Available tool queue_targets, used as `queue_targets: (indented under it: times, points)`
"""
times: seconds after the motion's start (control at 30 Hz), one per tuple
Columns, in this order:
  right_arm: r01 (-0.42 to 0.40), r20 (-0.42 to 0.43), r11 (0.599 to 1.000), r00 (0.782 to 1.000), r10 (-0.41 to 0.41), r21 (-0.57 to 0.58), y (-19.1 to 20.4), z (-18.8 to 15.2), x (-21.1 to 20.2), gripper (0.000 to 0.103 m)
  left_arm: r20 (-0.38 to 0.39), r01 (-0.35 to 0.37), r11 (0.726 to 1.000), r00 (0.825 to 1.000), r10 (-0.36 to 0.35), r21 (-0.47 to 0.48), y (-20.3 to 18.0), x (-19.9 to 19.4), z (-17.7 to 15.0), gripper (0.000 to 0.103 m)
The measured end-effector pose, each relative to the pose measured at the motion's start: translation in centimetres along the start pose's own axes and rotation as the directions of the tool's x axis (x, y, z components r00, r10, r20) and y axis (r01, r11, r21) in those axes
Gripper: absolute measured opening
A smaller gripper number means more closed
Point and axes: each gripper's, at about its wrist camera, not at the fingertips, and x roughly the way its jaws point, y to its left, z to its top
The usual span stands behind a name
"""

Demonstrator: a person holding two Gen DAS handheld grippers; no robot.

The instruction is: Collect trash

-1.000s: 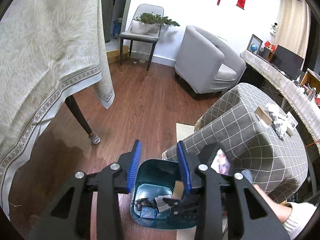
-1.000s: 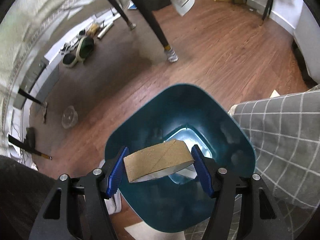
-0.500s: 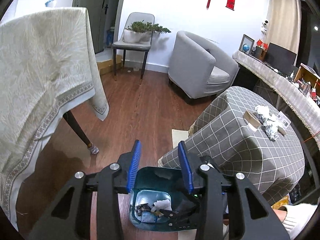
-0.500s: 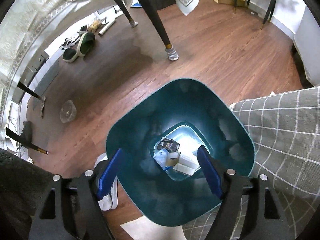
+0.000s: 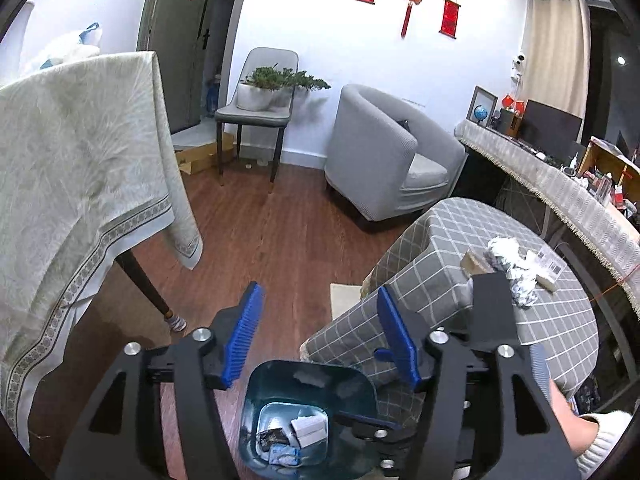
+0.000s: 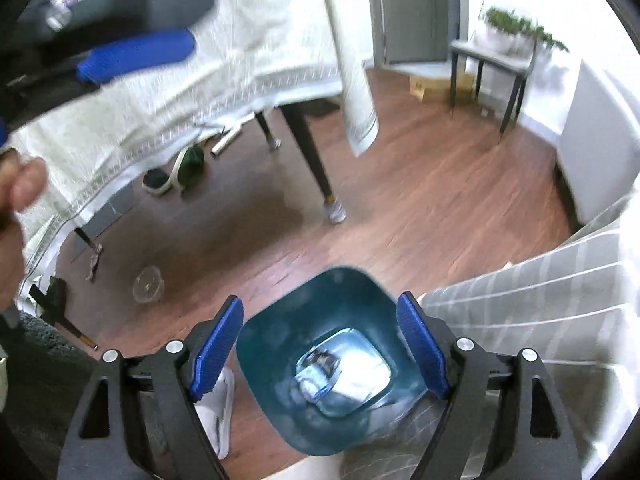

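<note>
Both tools hang empty over the bin. The right hand-held gripper (image 6: 318, 350), its blue-padded jaws spread wide with nothing between them, hovers directly above the dark teal plastic waste bin (image 6: 280, 412), which stands on the brown wood-plank floor (image 6: 420, 200) against the draped side of the low table covered in grey checked cloth (image 5: 540, 320). The left hand-held gripper (image 5: 320, 332) is likewise released and carries nothing; its view looks down past the bin's rim onto the scraps lying at the bottom, among them a small white carton (image 5: 308, 426) and crumpled dark and blue wrappers (image 5: 280, 444).

More trash waits on the table top, well apart from the bin: a ball of crumpled silver foil (image 5: 514, 270), a flat brown cardboard piece (image 5: 474, 262) beside it and some clear plastic packaging (image 5: 554, 266) at the far edge. A clear plastic cup (image 6: 148, 284) also lies on the floor near the large table draped in cream patterned cloth (image 5: 80, 168).

The risks, as a judgement: the foil ball is light and springy and could slip from the pads or scatter neighbouring pieces off the table if pinched off-centre; the loose cloth could snag and drag; and the two tools, working close together above a light bin, could collide or tip it.
</note>
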Motion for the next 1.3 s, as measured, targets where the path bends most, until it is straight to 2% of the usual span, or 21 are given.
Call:
queue_targets:
  times: [0.2,0.27,0.43,0.63,0.73,0.77,1.07,1.17,1.3]
  points:
    - [0.044,0.074,0.999,0.996,-0.044,0.002,-1.4,0.0,-3.7,0.081,0.03,0.021,1.0,0.999,-0.021,0.006,-1.6,0.4,0.6,0.07]
    - [0.056,0.084,0.998,0.995,-0.057,0.005,-1.8,-0.3,-4.5,0.081,0.037,0.028,1.0,0.999,-0.028,0.007,-2.4,0.7,0.9,0.077]
    - [0.133,0.119,0.991,0.984,-0.135,0.022,-3.8,-0.9,-7.5,0.081,0.062,0.039,0.999,0.997,-0.04,0.027,-4.5,1.1,1.3,0.078]
    - [0.236,0.148,0.959,0.955,-0.259,0.157,-8.1,-2.2,-11.2,0.082,0.048,0.065,0.997,0.997,-0.067,0.045,-7.0,2.7,1.9,0.083]
    - [0.307,0.142,0.927,0.929,-0.341,0.216,-10.1,-3.2,-12.5,0.082,0.046,0.062,0.996,0.997,-0.066,0.068,-8.3,3.4,2.2,0.084]
    - [0.347,0.138,0.908,0.913,-0.384,0.233,-10.7,-3.5,-13.0,0.082,0.047,0.063,0.995,0.997,-0.066,0.072,-8.8,3.6,2.3,0.084]
    - [0.454,0.104,0.833,0.856,-0.506,0.315,-13.7,-6.3,-14.8,0.085,0.01,0.046,0.99,0.999,-0.048,0.135,-12.3,6.0,2.7,0.085]
    - [0.434,0.085,0.826,0.866,-0.493,0.36,-14.9,-7.0,-14.7,0.087,-0.009,0.044,0.987,0.999,-0.043,0.156,-13.1,6.9,2.5,0.085]
    - [0.462,0.068,0.806,0.852,-0.519,0.369,-15.7,-7.2,-14.5,0.088,-0.026,0.067,0.987,0.998,-0.064,0.147,-13.7,7.9,2.3,0.085]
